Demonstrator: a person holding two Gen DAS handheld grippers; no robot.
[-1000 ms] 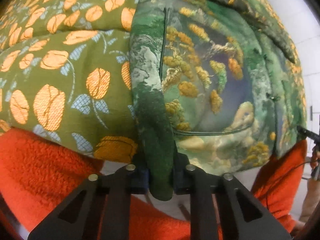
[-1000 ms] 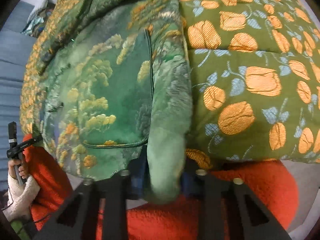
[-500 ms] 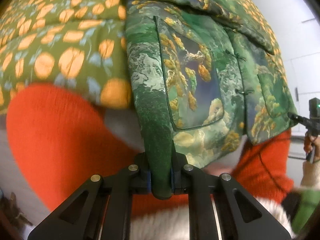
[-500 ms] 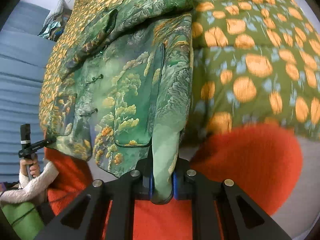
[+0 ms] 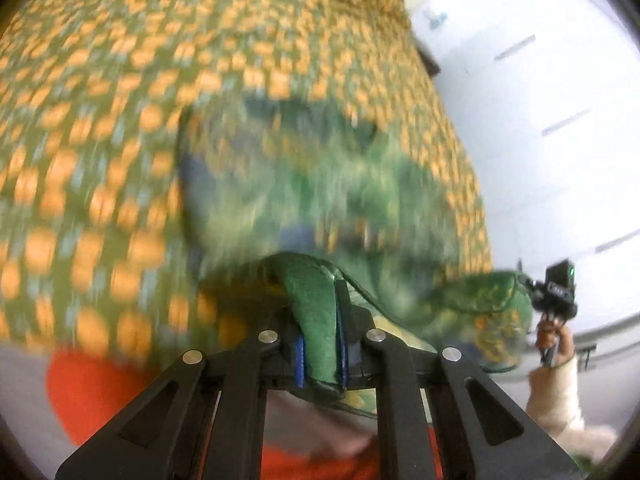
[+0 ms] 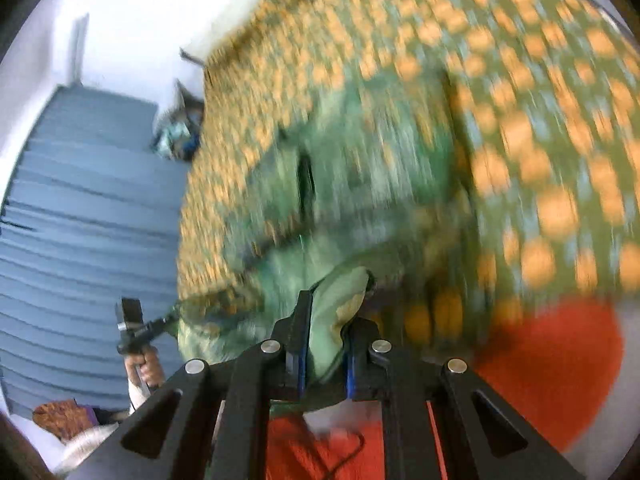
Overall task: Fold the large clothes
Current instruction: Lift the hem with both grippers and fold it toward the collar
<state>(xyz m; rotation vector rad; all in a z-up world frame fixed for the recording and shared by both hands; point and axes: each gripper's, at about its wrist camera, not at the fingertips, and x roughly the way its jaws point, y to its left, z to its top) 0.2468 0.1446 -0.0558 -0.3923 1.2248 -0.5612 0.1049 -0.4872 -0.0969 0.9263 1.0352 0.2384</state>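
The green landscape-patterned quilted jacket [image 5: 320,184] lay on the olive bedspread printed with orange tulips [image 5: 100,120], its near hem lifted off it. The left gripper [image 5: 320,356] was clamped on a thick fold of hem; the right gripper [image 6: 324,360] pinched another. An orange fleece blanket [image 6: 552,364] edged the bed, with blue-grey stairs [image 6: 80,240] beside it. Motion blur smeared the jacket's pattern and pockets.

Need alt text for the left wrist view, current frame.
The left gripper is shut on a fold of the green jacket, lifted above a bed with an olive, orange-flowered quilt; the scene beyond the gripper is motion-blurred. At right, the right gripper holds the jacket's other corner before a white wall.
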